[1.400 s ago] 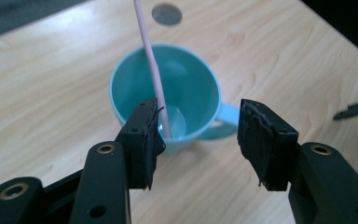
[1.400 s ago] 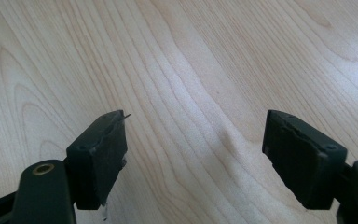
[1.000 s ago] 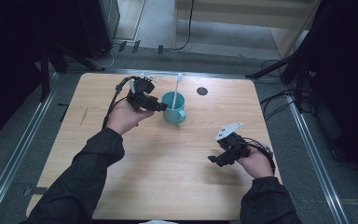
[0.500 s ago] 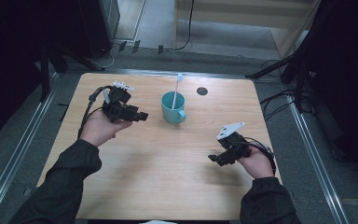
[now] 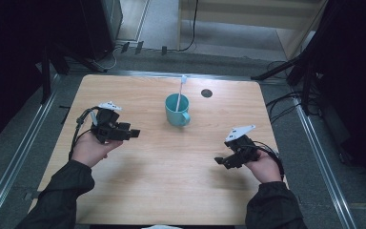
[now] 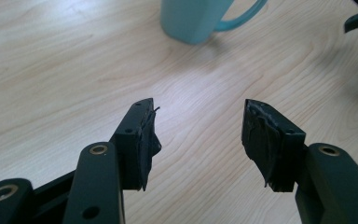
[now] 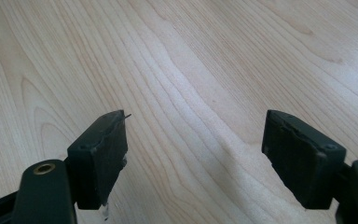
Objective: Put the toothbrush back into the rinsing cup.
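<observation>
Withdrawn leftward, left hand-held gripper [image 5: 134, 133] sits well apart from mug [image 5: 177, 110].

Light wood-grain tabletop [image 5: 171, 181] seen from high view, corners rounded, set on grey floor [image 5: 314, 191]. Teal mug [image 5: 177, 110] stood upright on tabletop, toward far edge, handle turned to near right. White stick-like item [image 5: 180, 90] leaned inside mug. Small dark round spot [image 5: 207, 93] noted on tabletop just right of mug, nearer far edge.
</observation>
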Demonstrator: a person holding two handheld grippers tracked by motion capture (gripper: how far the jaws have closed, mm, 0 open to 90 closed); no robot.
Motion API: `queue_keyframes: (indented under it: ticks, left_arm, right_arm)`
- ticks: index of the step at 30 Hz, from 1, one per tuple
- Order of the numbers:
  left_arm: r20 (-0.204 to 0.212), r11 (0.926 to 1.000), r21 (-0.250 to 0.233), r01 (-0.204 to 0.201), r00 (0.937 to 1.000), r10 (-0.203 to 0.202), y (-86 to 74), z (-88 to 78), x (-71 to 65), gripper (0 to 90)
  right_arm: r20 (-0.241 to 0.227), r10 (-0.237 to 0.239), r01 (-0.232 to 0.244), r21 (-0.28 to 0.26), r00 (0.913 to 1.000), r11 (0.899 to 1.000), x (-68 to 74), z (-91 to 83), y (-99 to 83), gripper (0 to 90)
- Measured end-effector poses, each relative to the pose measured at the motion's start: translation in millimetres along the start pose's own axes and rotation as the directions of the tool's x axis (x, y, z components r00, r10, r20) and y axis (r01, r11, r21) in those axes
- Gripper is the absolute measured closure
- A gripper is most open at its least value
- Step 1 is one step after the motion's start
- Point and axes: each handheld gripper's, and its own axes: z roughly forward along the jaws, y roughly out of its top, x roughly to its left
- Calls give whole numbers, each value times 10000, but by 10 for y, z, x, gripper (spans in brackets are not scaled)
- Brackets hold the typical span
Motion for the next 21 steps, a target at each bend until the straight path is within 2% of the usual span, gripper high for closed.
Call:
queue_keyframes:
  ticks: [5, 9, 12, 21]
  left_arm:
    - [-60, 9999, 82, 115, 9999, -114, -111, -4, 60, 438]
    - [-280, 10000, -68, 72, 9996, -74, -274, 1, 126, 419]
    - [-432, 9998, 182, 112, 9990, -104, -353, 31, 180, 407]
    - [-499, 9997, 143, 209, 9985, -201, -398, 55, 220, 378]
  right_arm:
    - [63, -51, 50, 96, 10000, 9999, 10, -7, -4, 226]
    - [90, 161, -162, 70, 9998, 9998, 6, 6, -1, 231]
    - [64, 92, -93, 73, 9999, 9999, 11, 10, 7, 232]
    - [81, 152, -153, 114, 9999, 9998, -6, 12, 19, 234]
